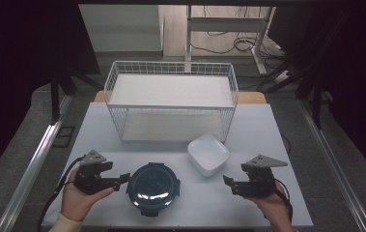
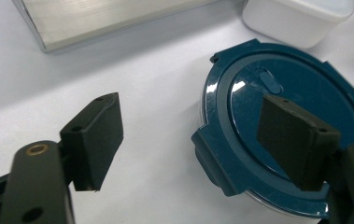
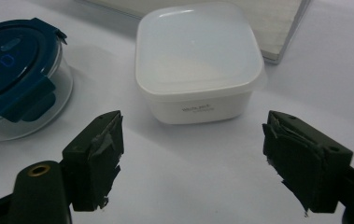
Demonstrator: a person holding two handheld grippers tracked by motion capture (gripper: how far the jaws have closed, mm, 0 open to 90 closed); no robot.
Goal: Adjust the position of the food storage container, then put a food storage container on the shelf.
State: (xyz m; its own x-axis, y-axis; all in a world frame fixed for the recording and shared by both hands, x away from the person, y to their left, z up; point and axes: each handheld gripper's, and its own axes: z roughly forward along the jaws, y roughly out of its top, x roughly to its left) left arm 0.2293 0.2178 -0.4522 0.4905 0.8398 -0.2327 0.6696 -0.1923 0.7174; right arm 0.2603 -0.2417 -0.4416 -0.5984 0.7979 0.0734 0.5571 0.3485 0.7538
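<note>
Far centre we see the wire basket on the white table, open side facing us (likely for loading). Near centre the round blue-lidded container, square white container right of it. Left gripper jaws wide beside the lid; right gripper wide, empty.

Left gripper jaws apart, blue round lid beneath, white tub beyond

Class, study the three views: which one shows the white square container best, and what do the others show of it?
The right gripper view: the white square container sits whole and close, lid and printed side visible. The high view shows it whole but small. The left gripper view catches a cropped part at the top edge.
</note>
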